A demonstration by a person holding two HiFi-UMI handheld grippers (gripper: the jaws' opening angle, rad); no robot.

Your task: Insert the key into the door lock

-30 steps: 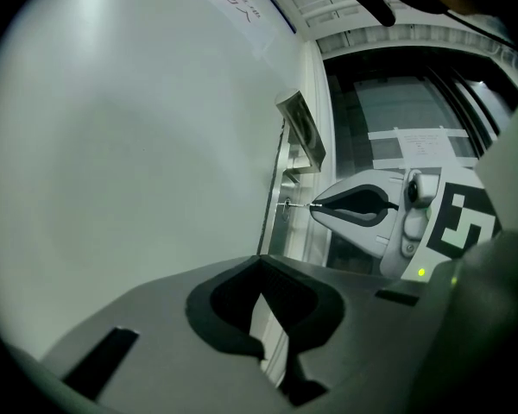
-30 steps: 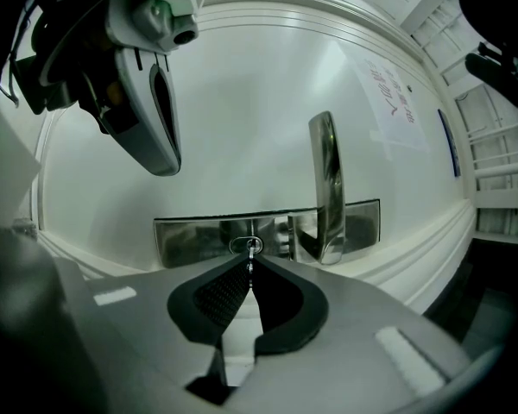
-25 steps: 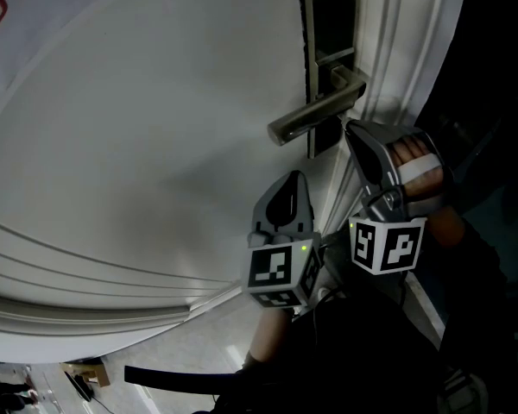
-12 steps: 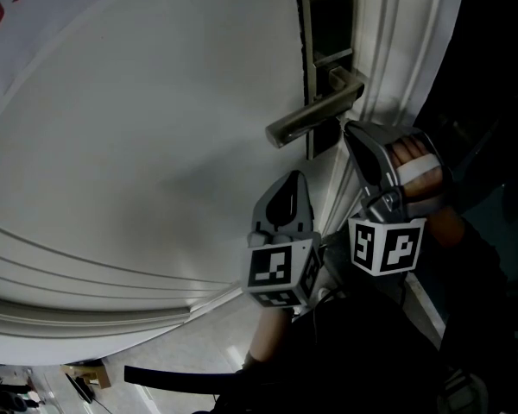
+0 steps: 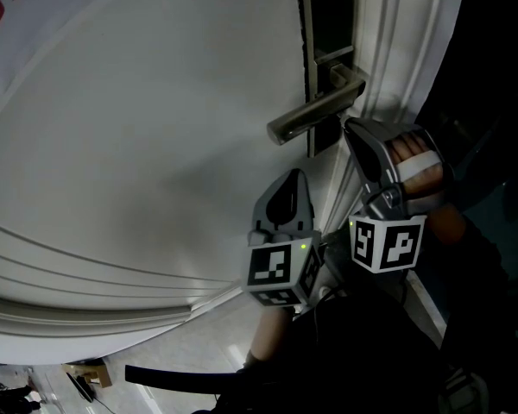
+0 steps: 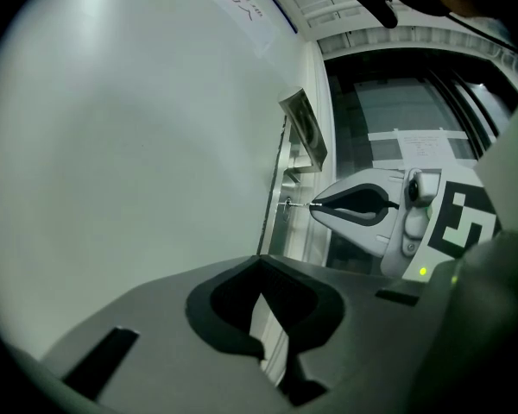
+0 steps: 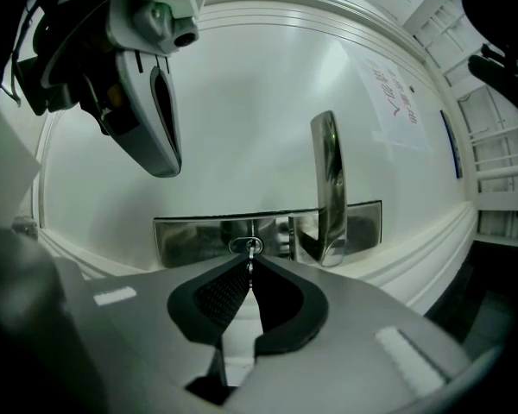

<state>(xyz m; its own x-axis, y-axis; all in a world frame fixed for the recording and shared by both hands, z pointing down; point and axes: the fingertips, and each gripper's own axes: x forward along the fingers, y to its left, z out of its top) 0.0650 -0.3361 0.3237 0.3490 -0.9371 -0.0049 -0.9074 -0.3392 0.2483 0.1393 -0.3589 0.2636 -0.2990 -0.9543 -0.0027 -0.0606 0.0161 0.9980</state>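
Head view: a white door [image 5: 138,128] fills the left and centre; a metal lock plate [image 5: 328,24] stands at the upper right, with a lever handle [image 5: 315,115] jutting lower left from it; the right tool [image 5: 352,129], gripped by a hand [image 5: 414,158], points up at the plate just under the handle; the left tool [image 5: 293,178] sits just beside it, lower and to its left, tip near the door.

Left gripper view: the left tool [image 6: 263,257] at lower centre has its jaws together with nothing between them; above, at centre right, the right tool [image 6: 314,205] pinches a thin key [image 6: 298,203] whose far end touches the lock plate [image 6: 281,198], seen edge-on.

Right gripper view: the right tool [image 7: 249,266] at lower centre is closed on the key [image 7: 250,255]; the key's tip meets the oval keyhole [image 7: 246,245] at the middle of the lock plate [image 7: 198,235]; how deep it sits cannot be told; the lever handle [image 7: 328,188] rises just right of it; the left tool [image 7: 166,166] hangs at upper left, apart from the lock.
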